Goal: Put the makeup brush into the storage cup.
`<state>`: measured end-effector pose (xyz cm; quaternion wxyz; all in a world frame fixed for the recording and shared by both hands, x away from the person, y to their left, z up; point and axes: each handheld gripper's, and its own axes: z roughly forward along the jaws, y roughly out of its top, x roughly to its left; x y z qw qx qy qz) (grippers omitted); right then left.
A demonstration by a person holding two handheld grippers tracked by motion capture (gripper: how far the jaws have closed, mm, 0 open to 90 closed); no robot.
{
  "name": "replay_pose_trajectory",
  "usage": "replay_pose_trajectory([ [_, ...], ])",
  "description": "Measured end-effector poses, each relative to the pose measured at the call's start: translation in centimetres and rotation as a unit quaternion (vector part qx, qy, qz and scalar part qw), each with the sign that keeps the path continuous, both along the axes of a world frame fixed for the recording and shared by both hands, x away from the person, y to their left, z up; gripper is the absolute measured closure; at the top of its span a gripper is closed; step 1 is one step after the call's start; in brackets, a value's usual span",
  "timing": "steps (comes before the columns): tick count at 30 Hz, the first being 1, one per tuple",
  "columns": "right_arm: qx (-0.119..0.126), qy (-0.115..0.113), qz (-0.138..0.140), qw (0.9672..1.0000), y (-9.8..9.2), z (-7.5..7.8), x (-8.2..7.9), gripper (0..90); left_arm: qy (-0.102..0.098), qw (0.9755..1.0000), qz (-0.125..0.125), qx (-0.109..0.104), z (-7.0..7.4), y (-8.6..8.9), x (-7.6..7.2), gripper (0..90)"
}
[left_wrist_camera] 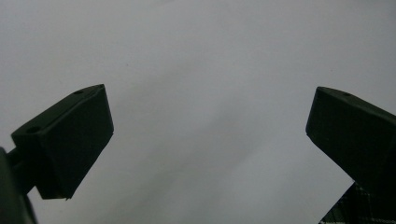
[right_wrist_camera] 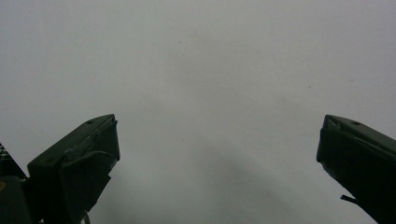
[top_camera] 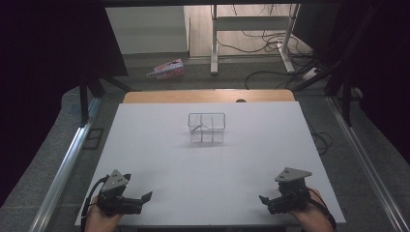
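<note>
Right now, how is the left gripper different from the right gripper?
The left gripper sits at the table's near left corner, the right gripper at its near right corner. The left gripper's jaws point right, toward the middle; the right gripper's point left. Both are black, wide open, hold nothing, and sit far from the clear box.

Whatever thin thing lies inside the clear divided box (top_camera: 207,128) is too small to make out, and the person's hands are cut off by the high view's bottom edge.

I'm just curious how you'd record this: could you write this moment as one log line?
left gripper: open, empty | right gripper: open, empty | clear plastic divided box: mid-table, untouched | white table
</note>
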<state>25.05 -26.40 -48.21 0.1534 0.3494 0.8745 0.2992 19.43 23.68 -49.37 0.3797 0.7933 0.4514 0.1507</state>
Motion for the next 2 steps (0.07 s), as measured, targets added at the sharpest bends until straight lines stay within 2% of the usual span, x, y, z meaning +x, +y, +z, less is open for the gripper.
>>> replay_pose_trajectory([
  [2, -0.001, 0.0, 0.001, 1.0, -0.01, -0.03, 0.02, 0.0, 0.0, 1.0, 0.003, -0.003, -0.02, 0.03, 0.03, 1.2],
])
